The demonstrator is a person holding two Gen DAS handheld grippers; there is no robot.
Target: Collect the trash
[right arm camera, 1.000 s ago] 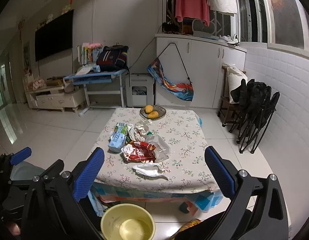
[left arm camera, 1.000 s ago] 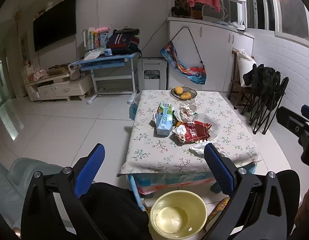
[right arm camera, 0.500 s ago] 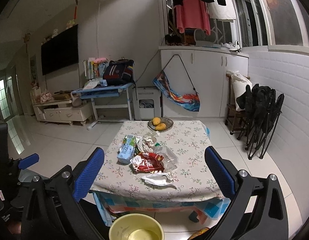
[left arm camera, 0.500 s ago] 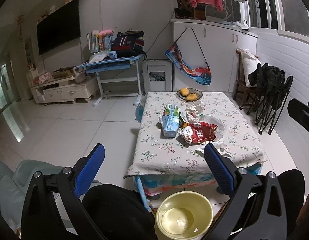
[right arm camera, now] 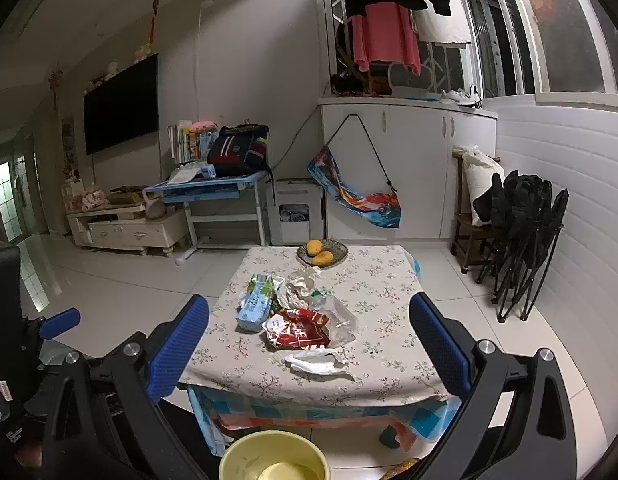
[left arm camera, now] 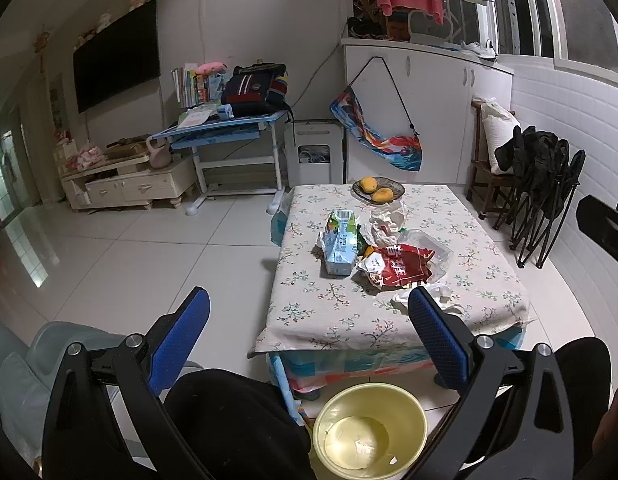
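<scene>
Trash lies in a heap on the low floral-cloth table [left arm camera: 333, 320] [right arm camera: 373, 376]: a blue-green carton [left arm camera: 341, 246] [right arm camera: 256, 306], a red snack bag [left arm camera: 399, 270] [right arm camera: 299, 330], a clear crushed bottle [left arm camera: 429, 246] [right arm camera: 337, 316], crumpled white paper [left arm camera: 383, 222] [right arm camera: 299, 284] and a white wrapper [left arm camera: 441, 300] [right arm camera: 317, 362] near the front edge. A yellow bin [left arm camera: 369, 428] [right arm camera: 273, 460] stands on the floor in front of the table. My left gripper [left arm camera: 309, 328] and right gripper [right arm camera: 309, 328] are both open, empty, held back from the table above the bin.
A dish with two yellow fruits [left arm camera: 377, 192] [right arm camera: 321, 254] sits at the table's far edge. Folded black chairs [left arm camera: 541, 184] [right arm camera: 525, 224] lean on the right wall. A blue desk [left arm camera: 225, 132], white cabinets and a TV stand [left arm camera: 129, 184] line the back. White tiled floor spreads to the left.
Both grippers have risen and tilted upward, so the table and bin sit lower in view. The trash has not moved and both stay open.
</scene>
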